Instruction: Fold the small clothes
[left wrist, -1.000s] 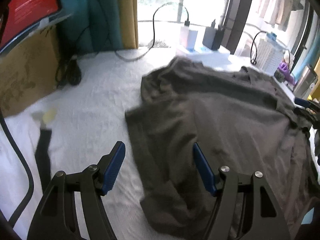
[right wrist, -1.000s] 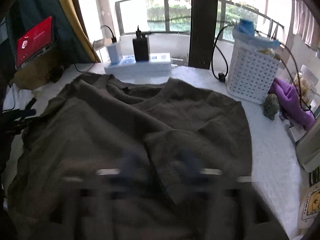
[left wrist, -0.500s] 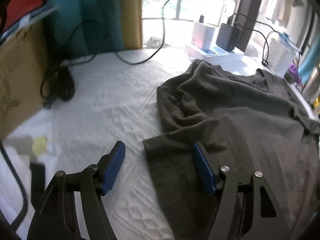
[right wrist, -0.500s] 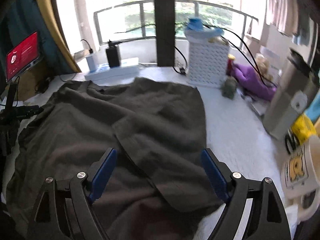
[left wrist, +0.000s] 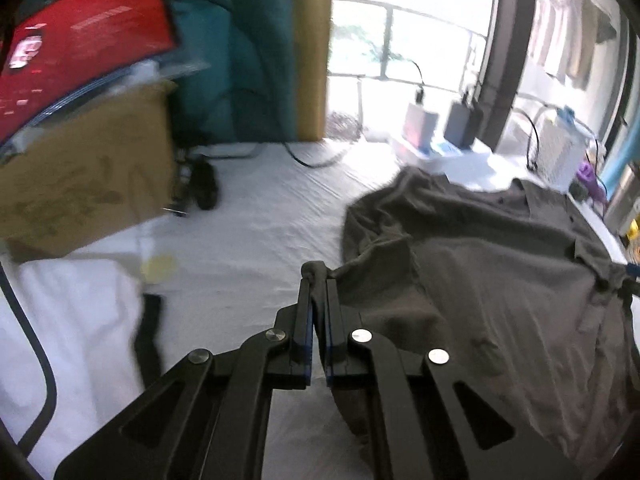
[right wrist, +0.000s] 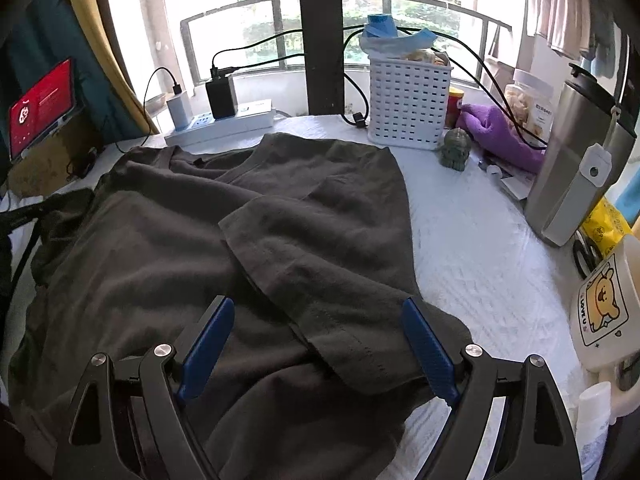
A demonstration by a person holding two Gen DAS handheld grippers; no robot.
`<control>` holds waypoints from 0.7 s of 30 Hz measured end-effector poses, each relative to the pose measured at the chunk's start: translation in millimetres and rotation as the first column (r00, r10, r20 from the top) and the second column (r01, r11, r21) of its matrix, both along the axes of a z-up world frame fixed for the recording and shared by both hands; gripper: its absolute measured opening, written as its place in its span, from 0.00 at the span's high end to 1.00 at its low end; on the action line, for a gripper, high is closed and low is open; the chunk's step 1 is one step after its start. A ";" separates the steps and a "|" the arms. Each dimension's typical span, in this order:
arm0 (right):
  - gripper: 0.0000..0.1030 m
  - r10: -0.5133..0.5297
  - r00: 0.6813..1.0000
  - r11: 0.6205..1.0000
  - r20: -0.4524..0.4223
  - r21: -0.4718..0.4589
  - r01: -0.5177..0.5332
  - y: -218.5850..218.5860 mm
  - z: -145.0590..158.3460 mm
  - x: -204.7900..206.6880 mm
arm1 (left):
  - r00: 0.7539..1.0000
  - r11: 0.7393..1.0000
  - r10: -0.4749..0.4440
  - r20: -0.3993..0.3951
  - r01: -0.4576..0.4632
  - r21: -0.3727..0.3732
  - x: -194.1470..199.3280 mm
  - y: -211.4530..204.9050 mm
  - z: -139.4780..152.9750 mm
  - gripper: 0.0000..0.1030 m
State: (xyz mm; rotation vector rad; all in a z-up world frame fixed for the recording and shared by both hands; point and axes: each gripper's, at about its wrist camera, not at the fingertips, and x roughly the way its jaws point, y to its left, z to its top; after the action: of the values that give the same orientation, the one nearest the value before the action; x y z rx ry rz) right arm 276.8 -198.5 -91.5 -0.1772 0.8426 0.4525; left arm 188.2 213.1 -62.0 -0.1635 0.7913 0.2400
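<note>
A dark grey-brown shirt lies spread and rumpled on the white table cover. My left gripper is shut on the shirt's left edge, a pinch of cloth bunched between its blue pads and lifted a little off the cover. In the right wrist view the same shirt fills the middle, one sleeve folded across the body. My right gripper hangs open just above that sleeve's hem, nothing pressed between its fingers. At the far left of that view the left gripper shows dimly at the shirt's edge.
A cardboard box with a red screen stands at the left, cables beside it. A power strip with chargers, a white basket, a purple cloth, a steel flask and a mug line the back and right.
My left gripper has closed onto the shirt's left edge and raised it slightly. The right gripper swung right earlier, then stayed open over the sleeve.
</note>
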 end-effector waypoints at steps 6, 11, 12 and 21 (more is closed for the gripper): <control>0.16 0.008 1.000 1.000 0.008 0.012 -0.008 -0.2 1.3 -1.7 | 0.999 1.000 -0.011 0.037 0.012 -0.019 -14.8 -6.2 23.2 0.98; 0.16 -0.002 1.000 1.000 0.009 0.027 0.002 -5.3 0.6 -4.9 | 0.989 0.990 -0.124 0.080 0.129 -0.057 -8.1 -42.5 44.7 0.98; 0.16 -0.005 1.000 1.000 0.009 0.030 0.005 -6.9 0.2 -5.7 | 0.983 0.984 -0.165 0.082 0.170 -0.056 -3.1 -55.6 46.4 0.98; 0.16 -0.045 0.999 0.997 0.012 0.063 0.044 -26.4 -0.1 -13.3 | 0.925 0.916 -0.381 0.010 0.378 -0.135 50.6 -133.6 10.2 0.97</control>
State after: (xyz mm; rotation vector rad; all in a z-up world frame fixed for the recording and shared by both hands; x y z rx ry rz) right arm 263.5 -224.9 -91.6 -0.1029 0.8166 0.4350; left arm 238.8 79.5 -51.8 -0.1312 0.8392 -0.1818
